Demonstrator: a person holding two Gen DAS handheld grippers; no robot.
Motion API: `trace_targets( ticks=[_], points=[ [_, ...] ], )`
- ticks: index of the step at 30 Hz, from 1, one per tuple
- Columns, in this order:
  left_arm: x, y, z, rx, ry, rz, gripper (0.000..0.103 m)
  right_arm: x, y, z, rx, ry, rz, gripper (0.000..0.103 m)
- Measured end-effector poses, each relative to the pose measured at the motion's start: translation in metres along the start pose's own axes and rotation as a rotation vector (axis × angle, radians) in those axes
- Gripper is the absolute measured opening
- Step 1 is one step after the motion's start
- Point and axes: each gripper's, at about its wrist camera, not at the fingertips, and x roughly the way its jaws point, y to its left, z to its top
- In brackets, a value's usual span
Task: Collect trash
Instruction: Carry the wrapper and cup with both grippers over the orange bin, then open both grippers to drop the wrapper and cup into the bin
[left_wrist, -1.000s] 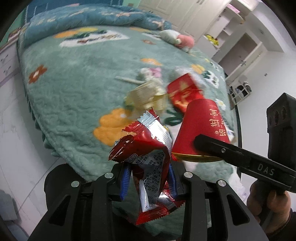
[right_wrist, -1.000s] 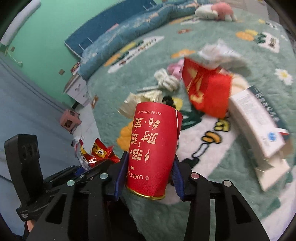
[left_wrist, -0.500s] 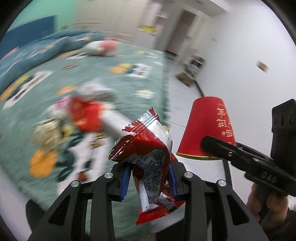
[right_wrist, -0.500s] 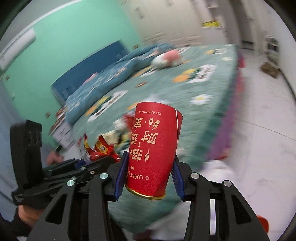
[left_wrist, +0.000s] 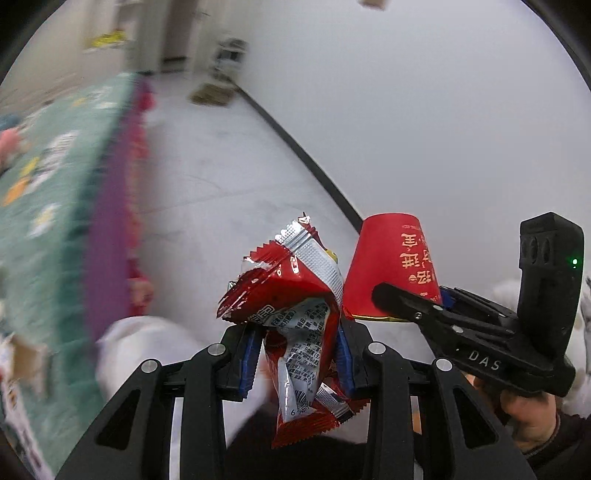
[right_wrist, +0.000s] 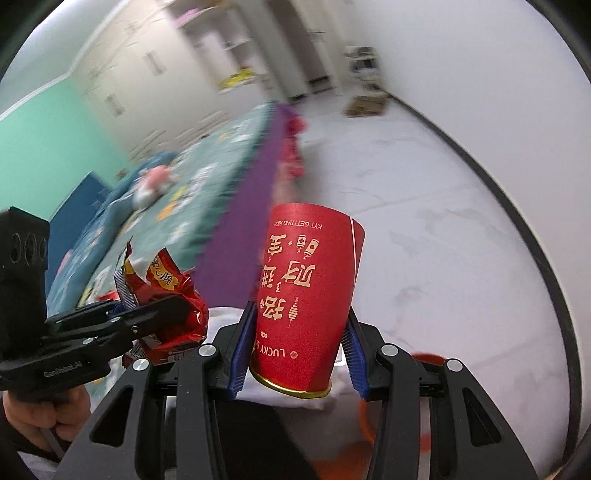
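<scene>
My left gripper (left_wrist: 295, 358) is shut on a crumpled red and silver snack wrapper (left_wrist: 295, 314), which sticks up between its blue pads. My right gripper (right_wrist: 295, 354) is shut on a red paper cup (right_wrist: 306, 295) with gold lettering, held upside down with its gold rim toward the camera. In the left wrist view the cup (left_wrist: 391, 269) and the right gripper (left_wrist: 410, 306) show at the right, a hand below them. In the right wrist view the wrapper (right_wrist: 166, 295) and the left gripper (right_wrist: 155, 314) show at the left. Both are held over the pale floor beside the bed.
The bed with its teal flowered blanket (left_wrist: 33, 206) and purple side (right_wrist: 240, 221) runs along the left. A pale marble floor (right_wrist: 424, 221) meets a white wall with a dark baseboard (left_wrist: 306, 158). Something white (left_wrist: 147, 350) and something orange-red (right_wrist: 424, 358) lie blurred below the grippers.
Both grippers have swung away from the bed top with its litter, toward the floor and white wall. The wrapper and the cup stayed gripped throughout.
</scene>
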Motion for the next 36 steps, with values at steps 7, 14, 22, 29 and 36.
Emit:
trace_targets(
  ticks=[7,14,22,29,36],
  points=[
    [0.108,-0.025,0.002,0.069,0.237,-0.136,0.037,0.002,-0.095,-0.039,0.155,0.050,-0.168,0.044],
    [0.196,-0.046,-0.026,0.113,0.443,-0.190,0.042,0.000,-0.165,-0.084,0.277,0.111,-0.280,0.045],
    [0.229,-0.038,-0.033,0.141,0.478,-0.151,0.081,0.018,-0.182,-0.094,0.296,0.142,-0.322,0.045],
    [0.207,-0.037,-0.033,0.150,0.430,-0.079,0.081,0.054,-0.169,-0.094,0.303,0.197,-0.277,0.050],
    [0.175,-0.033,-0.022,0.124,0.376,-0.008,0.081,0.084,-0.146,-0.094,0.262,0.270,-0.238,0.062]
  ],
)
